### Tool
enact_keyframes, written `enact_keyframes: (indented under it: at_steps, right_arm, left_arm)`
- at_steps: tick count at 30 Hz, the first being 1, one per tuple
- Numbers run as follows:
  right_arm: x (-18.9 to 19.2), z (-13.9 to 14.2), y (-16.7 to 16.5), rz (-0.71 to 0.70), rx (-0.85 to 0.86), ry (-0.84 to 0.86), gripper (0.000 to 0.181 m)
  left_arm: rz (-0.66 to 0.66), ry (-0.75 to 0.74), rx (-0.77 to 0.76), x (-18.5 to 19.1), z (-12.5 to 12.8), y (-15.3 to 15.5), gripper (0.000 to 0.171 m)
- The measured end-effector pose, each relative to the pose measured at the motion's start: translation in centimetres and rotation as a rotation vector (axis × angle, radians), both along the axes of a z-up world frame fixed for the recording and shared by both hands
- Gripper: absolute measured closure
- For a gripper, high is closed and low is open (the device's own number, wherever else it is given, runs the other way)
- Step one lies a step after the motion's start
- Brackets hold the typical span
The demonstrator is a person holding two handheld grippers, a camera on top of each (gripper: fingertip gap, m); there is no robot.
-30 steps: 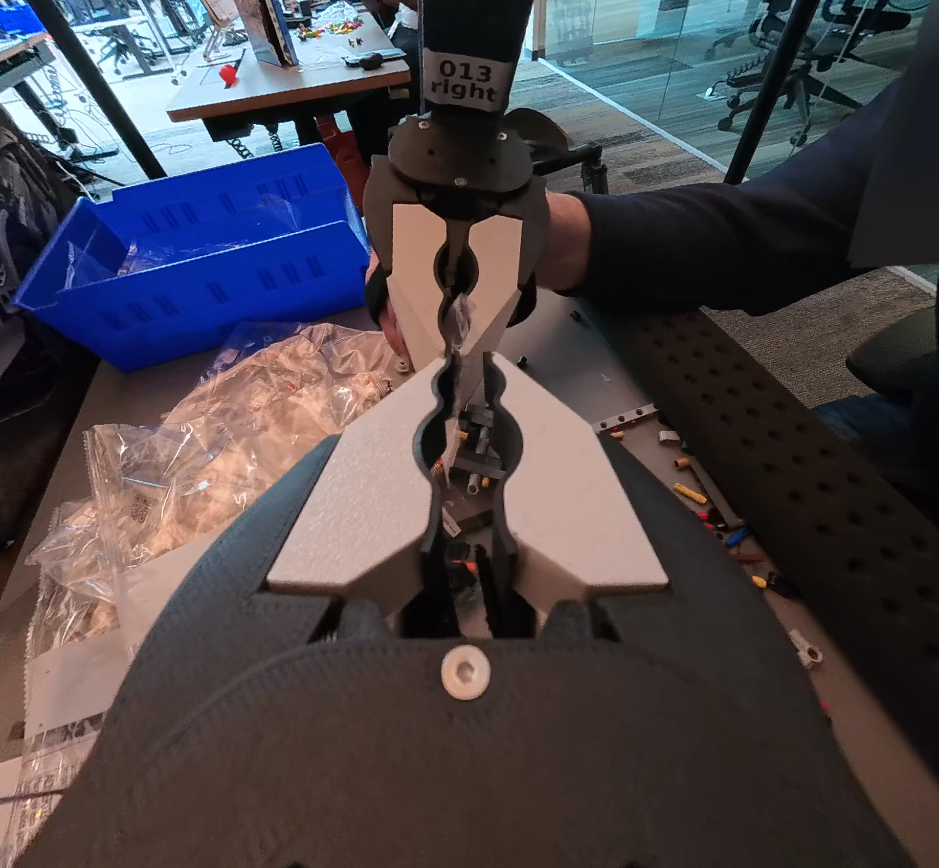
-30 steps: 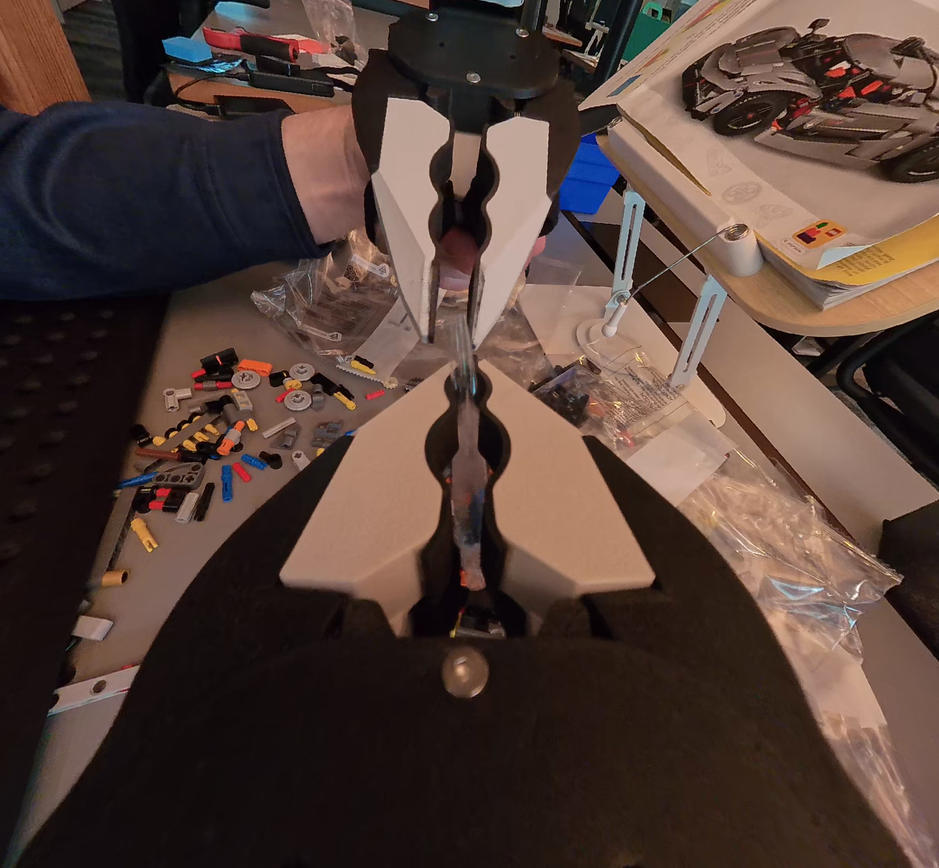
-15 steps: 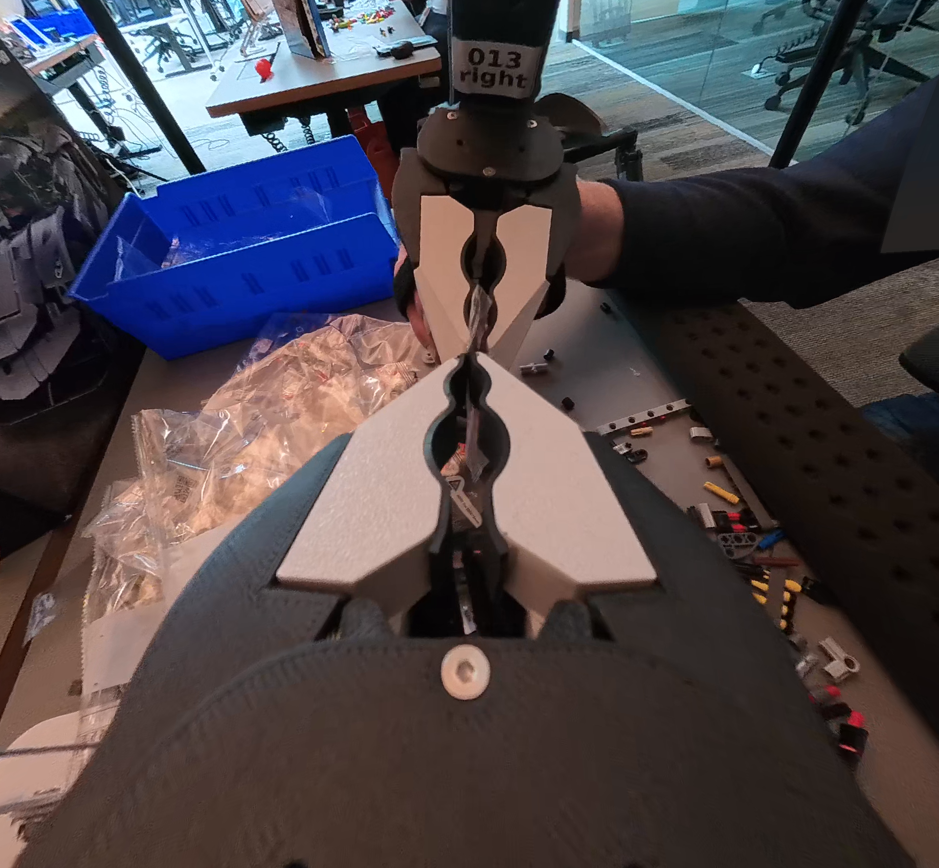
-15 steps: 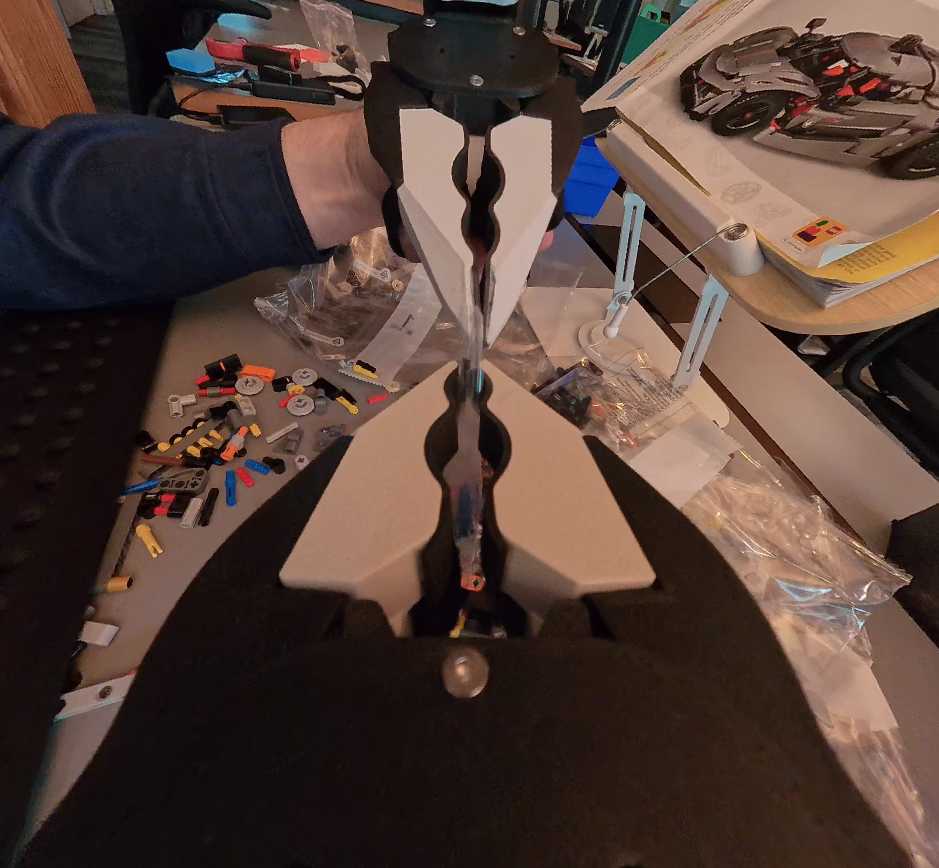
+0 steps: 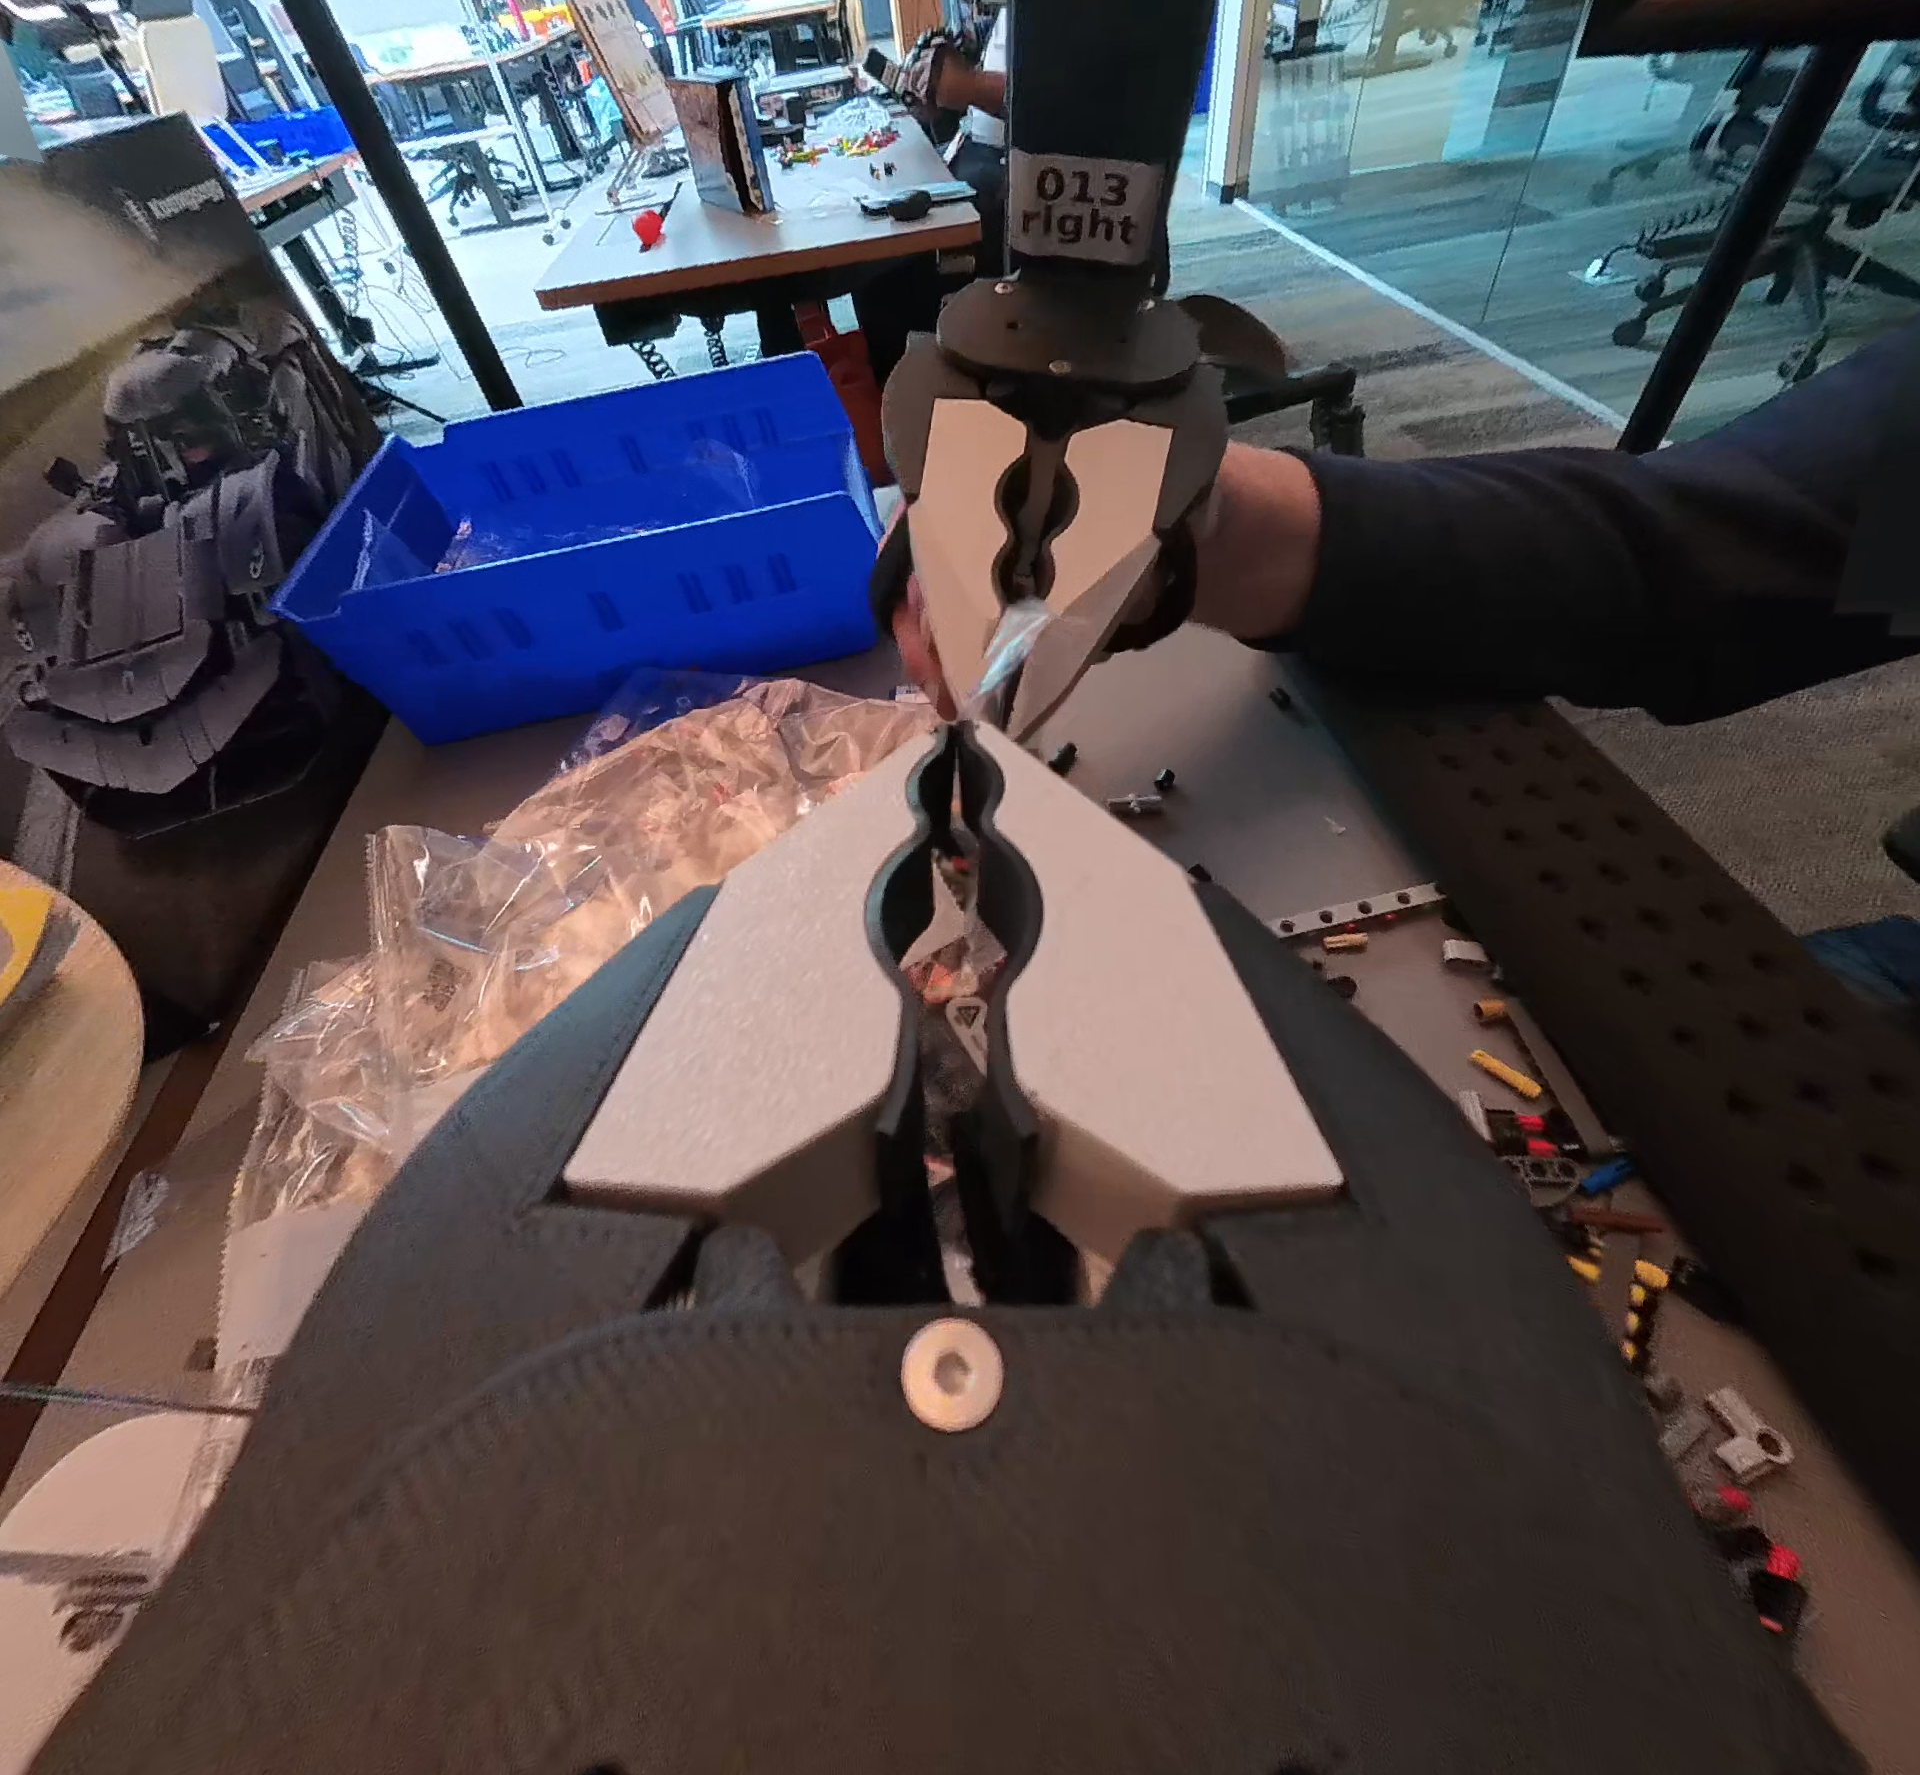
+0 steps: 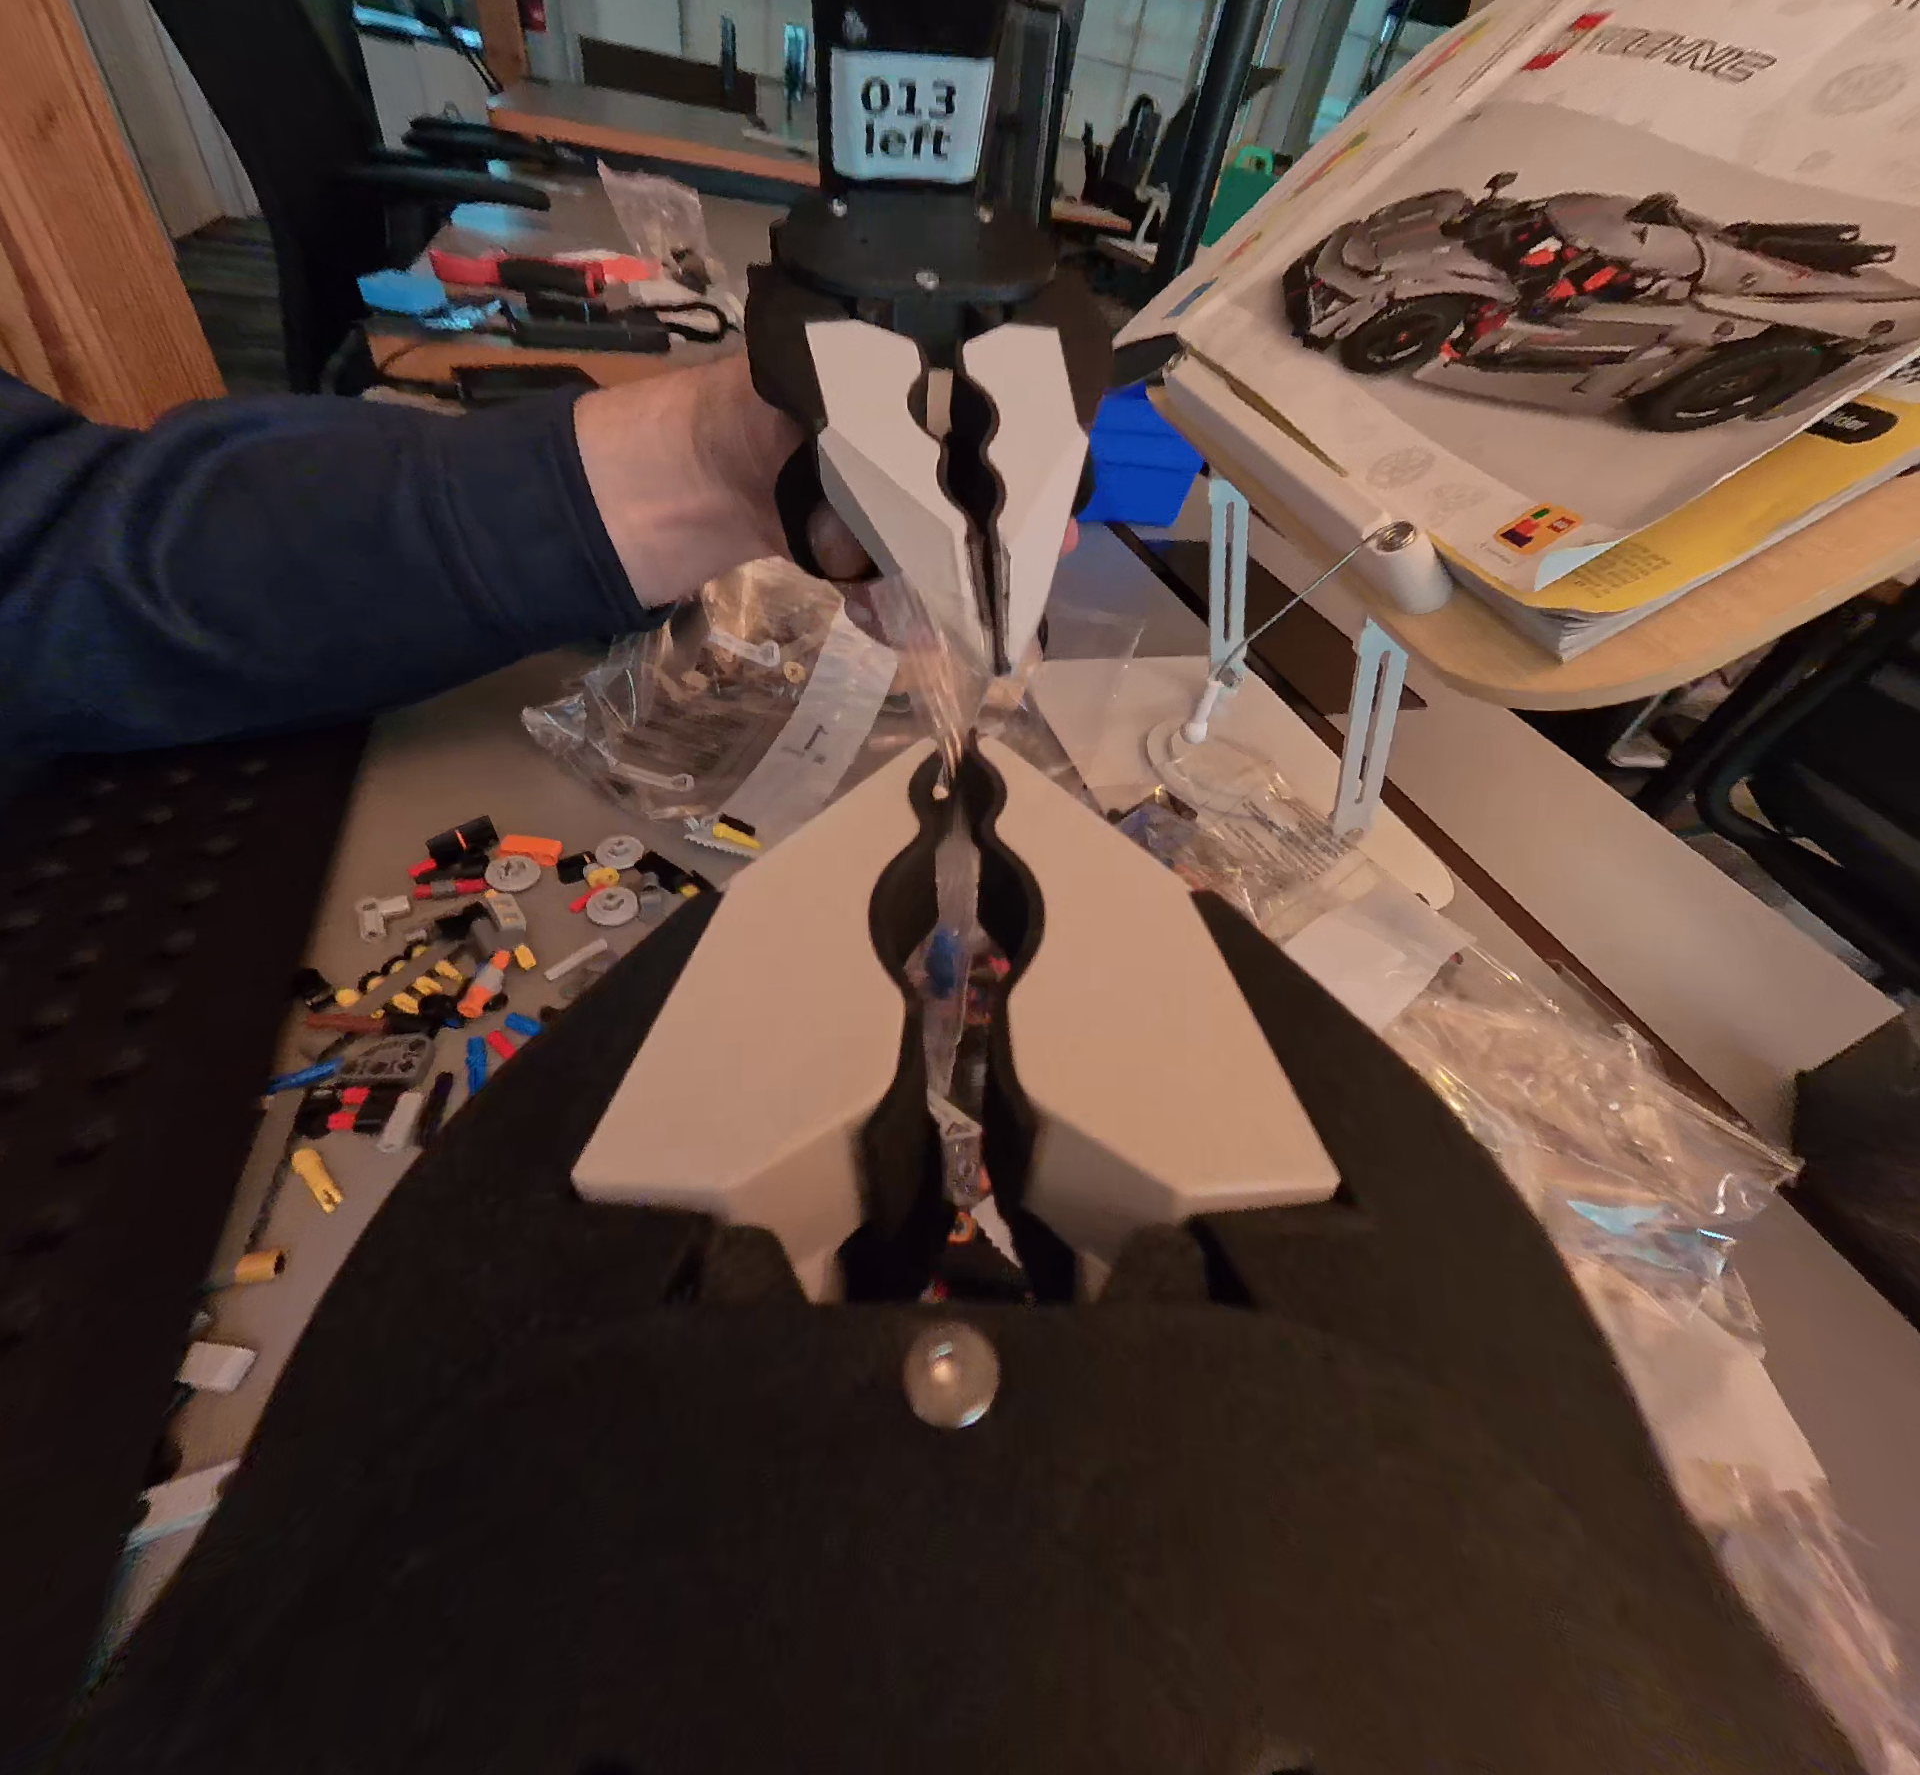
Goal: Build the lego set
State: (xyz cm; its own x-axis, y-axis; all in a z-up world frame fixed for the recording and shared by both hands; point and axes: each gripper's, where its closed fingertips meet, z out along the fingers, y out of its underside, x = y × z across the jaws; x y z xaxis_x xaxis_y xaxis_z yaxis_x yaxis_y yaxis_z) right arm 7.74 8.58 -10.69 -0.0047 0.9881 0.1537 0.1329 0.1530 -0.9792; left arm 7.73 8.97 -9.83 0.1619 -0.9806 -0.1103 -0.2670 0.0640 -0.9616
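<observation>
Left wrist view: left claw (image 5: pixel 951 738) pinched tight on a small clear bag (image 5: pixel 954 967) of lego bits, held up over the table (image 5: pixel 1226 790). Right claw (image 5: pixel 1003 686) just beyond, tip to tip, clenched on the far corner of the same bag.

Right wrist view: same bag (image 6: pixel 951 977) stretched thin between right claw (image 6: pixel 961 754) and left claw (image 6: pixel 992 655).

Could rip open all at once if pulled hard, and shoot bits off the table. Could slip out of one claw too, since the plastic is thin and slick. Could spill onto the loose bits (image 6: pixel 436 987) on the left and get mixed up.

Full bags (image 5: pixel 540 873) lying unopened, so probably a long way to go.
</observation>
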Motion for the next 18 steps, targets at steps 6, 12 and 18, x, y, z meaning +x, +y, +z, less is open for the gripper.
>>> enact_keyframes:
  at_steps: [6,12,18]
  right_arm:
    - [0.6,1.2,0.0,0.019,-0.050,0.067,0.181]
    - [-0.3,-0.2,-0.4,0.022,-0.026,0.002,0.181]
    - [0.3,1.3,0.1,-0.018,0.003,0.070,0.175]
  left_arm:
    - [-0.011,-0.010,-0.011,0.1,-0.3,0.0,0.171]
    - [0.000,0.021,0.005,0.3,-0.7,0.2,0.171]
    - [0.013,0.033,0.022,0.2,-0.6,0.3,0.171]
